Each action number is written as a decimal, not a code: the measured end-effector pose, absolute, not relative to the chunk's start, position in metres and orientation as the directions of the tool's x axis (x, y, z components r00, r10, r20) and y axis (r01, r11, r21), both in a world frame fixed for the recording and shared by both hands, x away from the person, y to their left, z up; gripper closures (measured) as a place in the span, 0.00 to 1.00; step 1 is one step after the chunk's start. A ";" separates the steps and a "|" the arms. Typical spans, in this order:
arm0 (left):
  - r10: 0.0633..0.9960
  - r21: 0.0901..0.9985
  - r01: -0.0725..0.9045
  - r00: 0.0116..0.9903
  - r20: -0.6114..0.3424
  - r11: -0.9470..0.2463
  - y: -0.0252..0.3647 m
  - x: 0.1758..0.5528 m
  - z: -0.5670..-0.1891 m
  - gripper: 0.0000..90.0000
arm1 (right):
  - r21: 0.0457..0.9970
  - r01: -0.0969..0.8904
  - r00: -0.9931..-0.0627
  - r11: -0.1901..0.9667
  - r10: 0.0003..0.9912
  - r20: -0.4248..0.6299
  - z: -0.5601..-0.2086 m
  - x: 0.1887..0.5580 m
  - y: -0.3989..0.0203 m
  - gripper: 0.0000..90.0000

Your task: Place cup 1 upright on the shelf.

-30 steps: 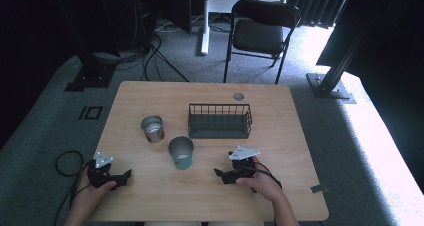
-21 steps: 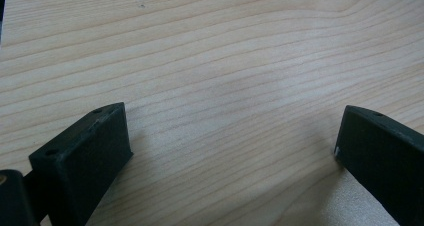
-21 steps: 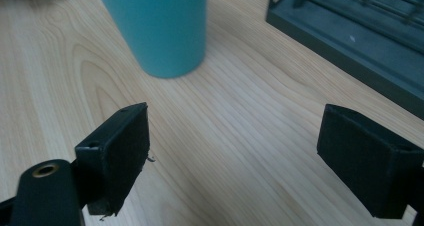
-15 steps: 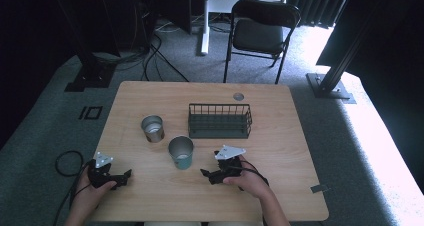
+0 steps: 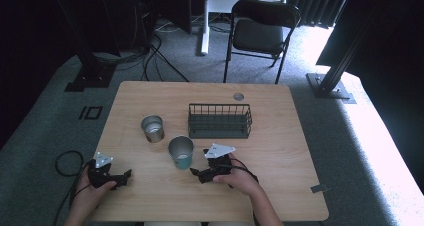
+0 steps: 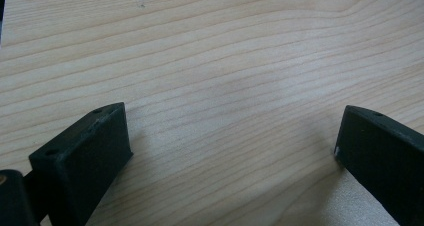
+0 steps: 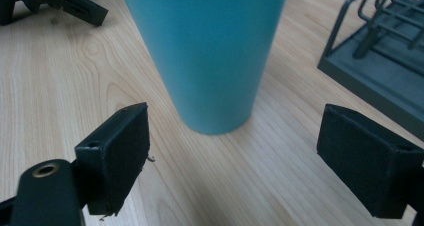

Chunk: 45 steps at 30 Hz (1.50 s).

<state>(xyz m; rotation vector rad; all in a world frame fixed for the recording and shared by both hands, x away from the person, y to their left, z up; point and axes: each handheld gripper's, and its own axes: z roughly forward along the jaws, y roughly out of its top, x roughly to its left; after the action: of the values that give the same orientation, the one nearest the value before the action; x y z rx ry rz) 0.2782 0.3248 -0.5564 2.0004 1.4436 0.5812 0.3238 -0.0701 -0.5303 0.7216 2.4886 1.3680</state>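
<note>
From the high view, the wooden table [image 5: 280, 151] has bare board along its near edge and across its right half, while the middle holds a dark wire rack [image 5: 220, 121], a metal cup [image 5: 152, 128] to its left and a teal cup [image 5: 180, 153] nearer the person. The right gripper [image 5: 198, 175] sits low on the board just beside the teal cup, at its near right, with its jaws pointing left toward the cup's base. The left gripper [image 5: 125, 176] rests close to the table's near left corner, well apart from both cups. In the left gripper view, the two black jaws stand wide apart over plain wood grain, with nothing between them. In the right gripper view, the jaws are likewise spread wide; the teal cup [image 7: 210, 51] stands upright just ahead of them and centred on the gap, not yet between the pads and untouched. The wire rack [image 7: 380, 51] lies off to the right, and the left gripper [image 7: 55, 1] shows far off at the top left.
</note>
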 end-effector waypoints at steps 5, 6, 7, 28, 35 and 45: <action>0.950 0.688 0.688 0.314 0.005 -0.231 0.325 0.278 -0.556 0.02 | 0.842 0.304 -0.865 0.446 0.500 0.048 -0.526 0.325 -0.063 0.15; 0.950 0.688 0.688 0.314 0.005 -0.231 0.325 0.278 -0.556 0.02 | 0.844 0.301 -0.865 0.444 0.499 0.046 -0.526 0.326 -0.062 0.15; 0.950 0.688 0.688 0.313 0.005 -0.231 0.325 0.278 -0.556 0.02 | 0.846 0.303 -0.865 0.439 0.499 0.052 -0.525 0.326 -0.060 0.15; 0.950 0.688 0.688 0.313 0.004 -0.230 0.325 0.278 -0.556 0.02 | 0.881 0.251 -0.881 0.400 0.472 0.036 -0.518 0.334 -0.035 0.15; 0.950 0.688 0.688 0.313 0.004 -0.230 0.325 0.278 -0.556 0.02 | 0.892 0.256 -0.875 0.373 0.481 0.050 -0.518 0.338 -0.029 0.15; 0.950 0.689 0.688 0.313 0.004 -0.230 0.325 0.278 -0.556 0.02 | 0.900 0.257 -0.874 0.352 0.482 0.062 -0.520 0.343 -0.018 0.14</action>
<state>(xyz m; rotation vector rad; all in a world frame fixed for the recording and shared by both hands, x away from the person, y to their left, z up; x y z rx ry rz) 0.2782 0.3248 -0.5565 1.9993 1.4435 0.5811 0.3425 -0.0185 -0.5199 0.6671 2.3990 1.5375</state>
